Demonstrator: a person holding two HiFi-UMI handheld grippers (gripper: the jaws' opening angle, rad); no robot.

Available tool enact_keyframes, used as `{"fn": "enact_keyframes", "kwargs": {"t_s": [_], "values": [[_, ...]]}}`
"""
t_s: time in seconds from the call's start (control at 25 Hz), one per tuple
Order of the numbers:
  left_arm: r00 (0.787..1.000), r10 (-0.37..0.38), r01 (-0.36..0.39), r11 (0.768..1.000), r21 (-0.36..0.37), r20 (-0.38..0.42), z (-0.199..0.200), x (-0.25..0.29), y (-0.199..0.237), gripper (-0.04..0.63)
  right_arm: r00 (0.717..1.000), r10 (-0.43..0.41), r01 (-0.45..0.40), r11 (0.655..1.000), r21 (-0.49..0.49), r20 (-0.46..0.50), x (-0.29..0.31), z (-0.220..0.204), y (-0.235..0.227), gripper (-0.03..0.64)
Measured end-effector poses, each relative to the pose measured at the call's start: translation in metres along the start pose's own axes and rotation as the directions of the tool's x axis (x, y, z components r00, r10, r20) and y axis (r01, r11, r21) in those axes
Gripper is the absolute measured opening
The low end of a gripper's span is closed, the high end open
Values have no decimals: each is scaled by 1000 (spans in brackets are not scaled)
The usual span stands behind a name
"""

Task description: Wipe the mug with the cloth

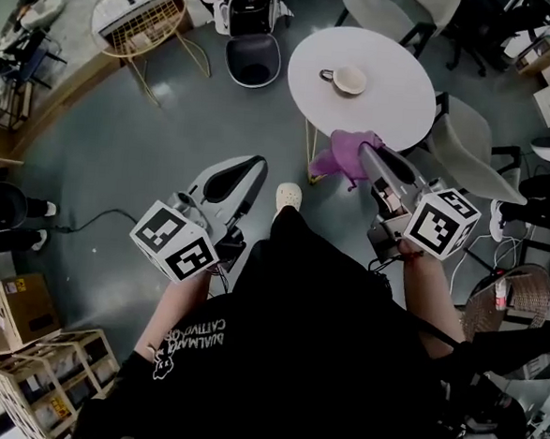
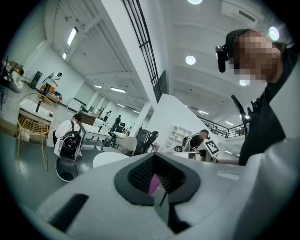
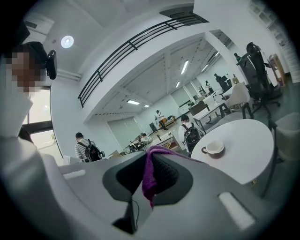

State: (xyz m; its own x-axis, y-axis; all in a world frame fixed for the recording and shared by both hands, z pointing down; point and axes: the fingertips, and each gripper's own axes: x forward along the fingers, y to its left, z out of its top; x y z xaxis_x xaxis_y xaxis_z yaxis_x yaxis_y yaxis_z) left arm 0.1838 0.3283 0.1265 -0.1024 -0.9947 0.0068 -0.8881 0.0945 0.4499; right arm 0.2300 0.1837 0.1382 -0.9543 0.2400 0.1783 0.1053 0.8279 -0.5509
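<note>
A white mug (image 1: 349,79) stands upright on a round white table (image 1: 396,105) ahead of me. My right gripper (image 1: 365,152) hangs before the table's near edge, shut on a purple cloth (image 1: 338,160) that droops from its tips. In the right gripper view the cloth (image 3: 150,180) is pinched between the jaws of that gripper (image 3: 150,161), and the mug (image 3: 213,148) sits well beyond on the table (image 3: 248,154). My left gripper (image 1: 259,163) is held over the floor to the left, shut. In the left gripper view only a thin pink sliver shows at the closed jaws of that gripper (image 2: 156,161).
A grey chair (image 1: 467,152) stands right of the table. A black seat with a backpack (image 1: 253,34) is behind it to the left, next to a gold wire stand (image 1: 139,17). Cardboard boxes (image 1: 15,308) sit at the lower left. A cable (image 1: 97,218) crosses the floor.
</note>
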Motion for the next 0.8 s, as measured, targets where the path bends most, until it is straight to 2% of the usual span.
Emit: {"fn": "enact_keyframes", "kwargs": {"t_s": [0.16,0.32,0.6,0.8], "values": [[999,-5,2,997,73,46,0,5,14,3,1000,3,-3,1000,11,15,13,-6,-14,32],[1000,-1,0,999,50,28,-2,19,39,3,999,0,-2,999,37,36,33,-8,-32,33],[999,-21,23,999,38,-45,4,78,100,3,1000,-14,14,999,51,6,77,8,-81,32],[996,-33,35,999,14,-85,-3,127,141,3,998,0,4,998,68,-63,101,5,-118,32]]}}
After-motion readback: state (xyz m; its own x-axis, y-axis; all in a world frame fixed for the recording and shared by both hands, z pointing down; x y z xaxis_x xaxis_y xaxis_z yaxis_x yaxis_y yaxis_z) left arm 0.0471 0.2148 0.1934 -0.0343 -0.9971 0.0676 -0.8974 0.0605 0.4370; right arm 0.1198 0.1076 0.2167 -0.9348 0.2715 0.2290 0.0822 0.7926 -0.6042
